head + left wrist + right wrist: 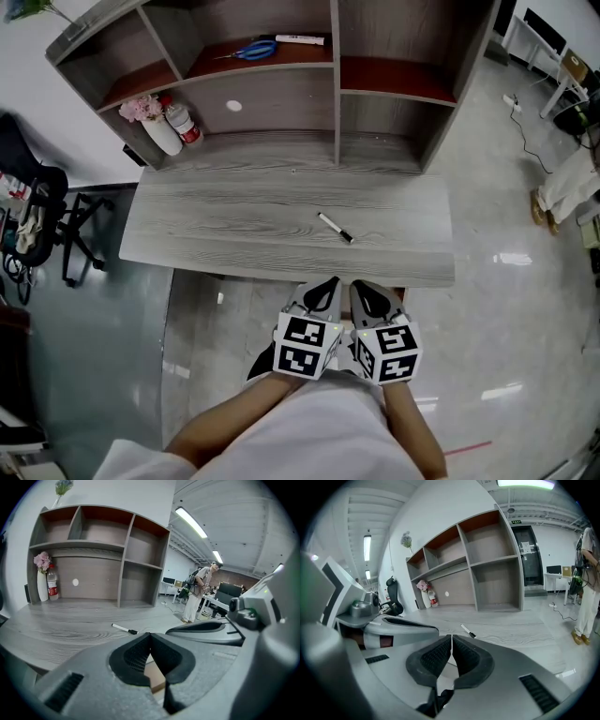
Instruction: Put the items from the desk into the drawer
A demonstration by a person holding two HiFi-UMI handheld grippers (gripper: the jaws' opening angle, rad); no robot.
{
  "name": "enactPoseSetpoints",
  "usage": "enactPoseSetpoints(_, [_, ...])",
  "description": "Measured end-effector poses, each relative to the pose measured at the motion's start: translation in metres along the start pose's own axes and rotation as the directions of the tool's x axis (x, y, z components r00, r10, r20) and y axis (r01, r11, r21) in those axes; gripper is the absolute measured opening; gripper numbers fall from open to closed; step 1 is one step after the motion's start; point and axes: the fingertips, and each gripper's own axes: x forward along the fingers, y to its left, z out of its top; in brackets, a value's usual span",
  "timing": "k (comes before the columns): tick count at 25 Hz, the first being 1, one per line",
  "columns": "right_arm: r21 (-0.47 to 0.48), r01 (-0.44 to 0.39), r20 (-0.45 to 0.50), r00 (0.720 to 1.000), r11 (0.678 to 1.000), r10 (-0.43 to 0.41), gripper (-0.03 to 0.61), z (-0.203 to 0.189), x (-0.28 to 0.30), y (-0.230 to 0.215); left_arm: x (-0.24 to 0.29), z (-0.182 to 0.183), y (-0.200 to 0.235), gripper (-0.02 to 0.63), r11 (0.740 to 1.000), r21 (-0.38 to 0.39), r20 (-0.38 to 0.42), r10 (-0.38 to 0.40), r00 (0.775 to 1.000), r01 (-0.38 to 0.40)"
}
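Note:
A black-and-white marker pen (335,228) lies alone on the grey wooden desk (216,225), right of the middle; it also shows as the marker (124,629) and the marker (467,631). My left gripper (325,292) and right gripper (367,294) hang side by side just in front of the desk's near edge, short of the marker. Both are shut with nothing between the jaws, as seen at the left gripper (150,635) and the right gripper (451,637). No drawer is clearly in view.
A shelf unit (336,94) stands on the desk's back. It holds blue scissors (251,50) and a white tube (300,39). A vase of pink flowers (155,127) and a red-labelled bottle (183,122) stand back left. An office chair (37,225) is left. A person (194,595) stands far off.

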Motion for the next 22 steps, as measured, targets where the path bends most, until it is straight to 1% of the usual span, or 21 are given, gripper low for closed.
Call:
enactPoseSetpoints(10, [-0.044,0.031,-0.061,0.998,0.999,-0.033,0.002,0.007,0.049,-0.027,0.039,0.008,0.030,0.003,1.000,-0.003,-0.046,-0.026,0.999,0.026])
enactPoseSetpoints(14, [-0.071,0.037,-0.090,0.995,0.997,-0.043,0.003,0.005,0.068,-0.037,0.052,0.011,0.039,0.003,0.999,0.008,-0.067,-0.032,0.997,0.033])
enactPoseSetpoints(22, [-0.129,0.034,-0.161,0.986,0.991,-0.054,0.003,-0.006,0.100,-0.051,0.073,0.015,0.056,0.003,0.999,-0.002,-0.095,-0.042,0.995,0.042])
